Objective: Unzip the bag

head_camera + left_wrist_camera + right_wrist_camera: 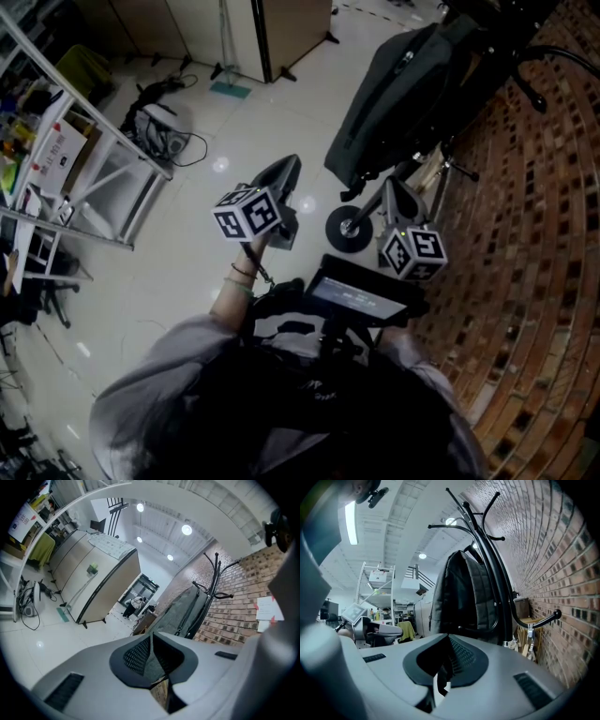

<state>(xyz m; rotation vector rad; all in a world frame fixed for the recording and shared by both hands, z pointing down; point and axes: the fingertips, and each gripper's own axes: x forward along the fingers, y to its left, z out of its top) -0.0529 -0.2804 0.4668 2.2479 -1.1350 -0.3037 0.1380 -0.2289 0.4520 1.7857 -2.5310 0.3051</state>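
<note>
Left tool, right tool: jaws together, both empty. Bag hangs on rack, well apart, apparently zipped. Unzipping not yet begun.

A brick wall borders the glossy white floor; metal shelving stands opposite.

We count one bag, one coat stand, two grippers, the left gripper and the right gripper, four ceiling lights in the left gripper view, one metal rack and one distant person.
</note>
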